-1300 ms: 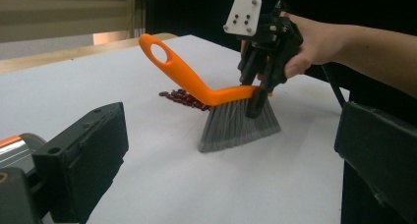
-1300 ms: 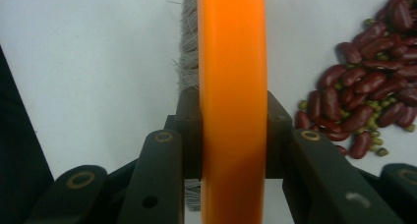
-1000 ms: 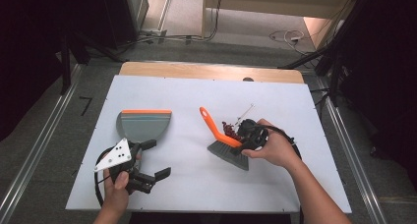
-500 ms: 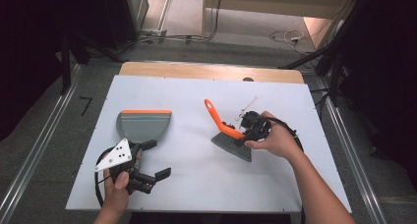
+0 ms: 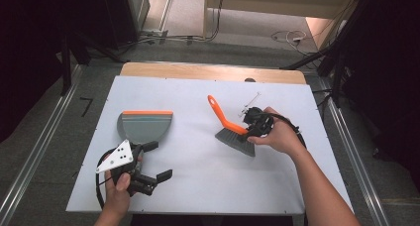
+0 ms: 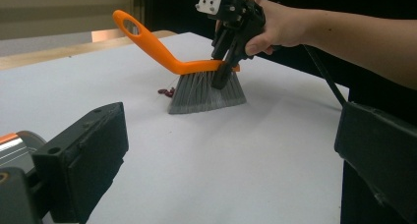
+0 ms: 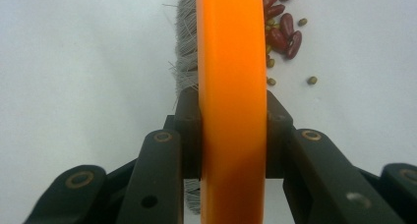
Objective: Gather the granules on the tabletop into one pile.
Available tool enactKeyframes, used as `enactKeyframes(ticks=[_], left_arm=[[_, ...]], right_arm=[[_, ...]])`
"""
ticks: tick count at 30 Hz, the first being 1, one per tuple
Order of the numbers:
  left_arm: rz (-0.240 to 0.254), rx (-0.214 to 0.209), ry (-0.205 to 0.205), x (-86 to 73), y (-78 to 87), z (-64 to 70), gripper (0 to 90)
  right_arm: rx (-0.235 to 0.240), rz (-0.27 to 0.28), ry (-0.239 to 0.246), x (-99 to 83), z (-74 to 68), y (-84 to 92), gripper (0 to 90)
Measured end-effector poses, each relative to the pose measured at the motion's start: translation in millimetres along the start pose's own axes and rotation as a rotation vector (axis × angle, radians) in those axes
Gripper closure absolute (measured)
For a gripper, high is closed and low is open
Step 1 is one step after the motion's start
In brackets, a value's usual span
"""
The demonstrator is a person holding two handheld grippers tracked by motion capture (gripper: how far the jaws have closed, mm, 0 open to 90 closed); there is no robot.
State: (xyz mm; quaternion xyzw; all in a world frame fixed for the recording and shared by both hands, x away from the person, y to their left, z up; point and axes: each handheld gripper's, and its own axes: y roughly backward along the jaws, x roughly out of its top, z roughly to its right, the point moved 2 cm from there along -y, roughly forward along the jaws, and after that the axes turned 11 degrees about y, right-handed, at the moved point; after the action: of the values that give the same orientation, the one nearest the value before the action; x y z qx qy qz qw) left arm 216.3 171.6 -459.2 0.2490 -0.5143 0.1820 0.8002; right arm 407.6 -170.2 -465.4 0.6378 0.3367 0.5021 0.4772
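Starting at the left of the high view, I have the grey plastic dustpan with the orange rubber lip [image 5: 145,126] lying flat on the white matte table sheet [image 5: 198,186], its handle end just beside my left gripper [image 5: 153,161]. That gripper is not on anything: its two black jaws stand spread, as its own view shows them wide apart at either edge. So the pan is not picked up yet and, as I judge it, that part of the job is all to come.

Moving right, the hand brush with the curved glossy orange plastic handle and short grey bristles [image 5: 229,128] stands on its bristle tips, well apart from the pan, handle angling up and away. My right gripper [image 5: 250,129] pinches the orange spine of the brush; in the right gripper view the black pads [image 7: 189,135] press on both sides of it.

Just beside the bristles lies a small heap of smooth dark red kidney beans and tiny round green beans [image 7: 281,30], loose on the sheet, a few strays around it. I read this as early sweeping: the spill is gathered close to the brush but none of it is in the pan
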Motion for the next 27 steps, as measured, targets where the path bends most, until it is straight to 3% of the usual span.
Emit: enactKeyframes(ticks=[14, 19, 23, 27], left_arm=[[-0.002, 0.001, -0.003, -0.3, -0.6, 0.1, 0.9], [-0.001, 0.001, -0.002, -0.4, -0.6, -0.2, 0.9], [-0.002, 0.0, -0.003, -0.4, -0.7, 0.0, 0.9], [-0.003, 0.0, -0.004, -0.5, -0.8, 0.2, 0.9]], right_arm=[[-0.039, -0.015, 0.009, 3.5, 10.5, 3.4, 67.2], [-0.031, -0.017, 0.021, 4.5, 15.5, 2.8, 67.2], [-0.039, -0.023, -0.004, 4.8, 19.1, 3.0, 67.2], [-0.052, -0.023, 0.002, 6.5, 18.9, 3.9, 67.3]])
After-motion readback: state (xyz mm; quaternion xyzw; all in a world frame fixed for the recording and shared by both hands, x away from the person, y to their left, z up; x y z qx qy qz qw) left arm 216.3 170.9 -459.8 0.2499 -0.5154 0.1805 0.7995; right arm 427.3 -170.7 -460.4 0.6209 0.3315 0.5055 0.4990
